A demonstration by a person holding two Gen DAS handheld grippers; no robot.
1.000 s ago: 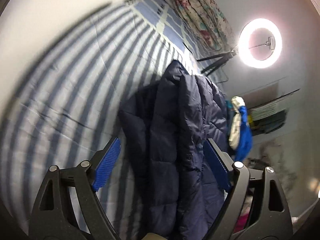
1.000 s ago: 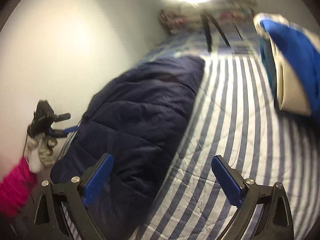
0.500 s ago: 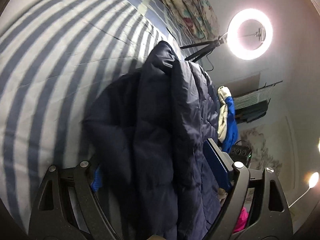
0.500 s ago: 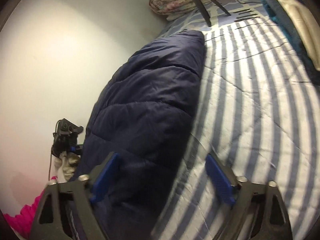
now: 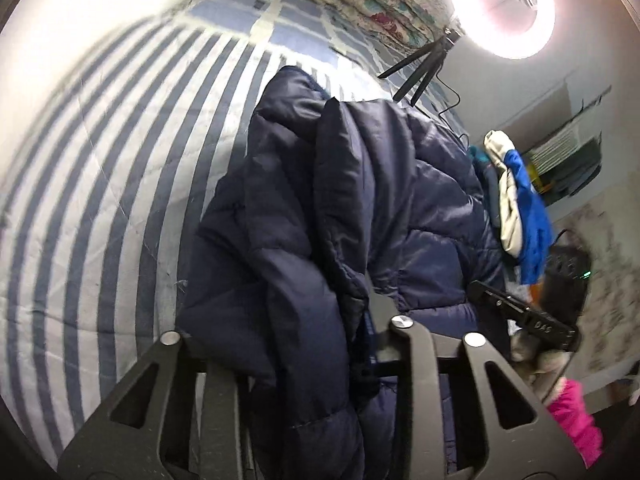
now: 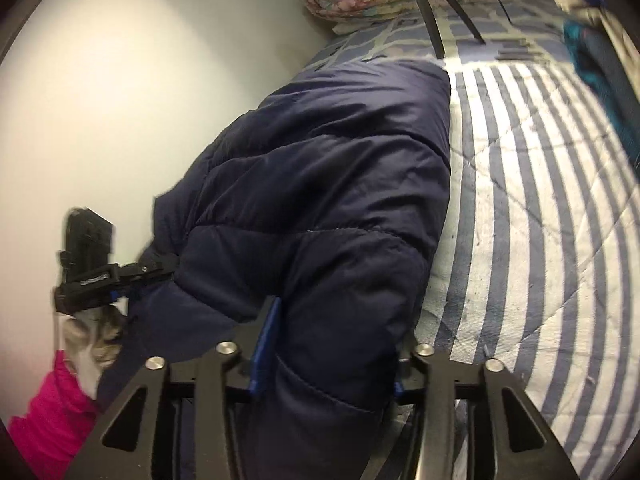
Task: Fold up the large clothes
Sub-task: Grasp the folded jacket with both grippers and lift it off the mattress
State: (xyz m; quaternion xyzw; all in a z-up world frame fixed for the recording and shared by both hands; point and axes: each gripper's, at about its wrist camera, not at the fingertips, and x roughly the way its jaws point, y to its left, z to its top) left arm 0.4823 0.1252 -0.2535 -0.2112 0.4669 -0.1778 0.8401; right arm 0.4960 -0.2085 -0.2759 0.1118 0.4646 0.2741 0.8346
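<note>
Nearest the left wrist camera, the left gripper (image 5: 304, 344) has its two black fingers drawn in on a thick fold of the one navy puffer jacket (image 5: 340, 208) — the padded cloth bulges up between them and hides both pads. In the right wrist view the right gripper (image 6: 332, 344) is likewise clamped on the jacket (image 6: 320, 184); one blue pad (image 6: 266, 344) shows pressed into the fabric on the left, and the other is almost buried at the jacket's right edge. Each camera also catches the other gripper at the jacket's near hem, held in a light-gloved hand with a pink sleeve (image 5: 576, 420) behind it.

The jacket lies lengthwise on the striped bedspread (image 5: 100, 200), its near end gathered in both grippers and its far end reaching toward the head of the bed. In the left view two padded layers overlap along its length, one ridge standing higher than the other.

Just beyond the jacket, on the bed's right side, sits one small heap of clothes (image 5: 516, 204) — blue, cream and teal pieces together. Farther on, the bedspread changes from stripes to a blue checked band (image 5: 256, 12), and one folded floral quilt (image 5: 368, 0) rests at the head against the wall. One lit ring light (image 5: 502, 6) on a small black tripod (image 5: 424, 64) stands on the bed near the jacket's far end.
</note>
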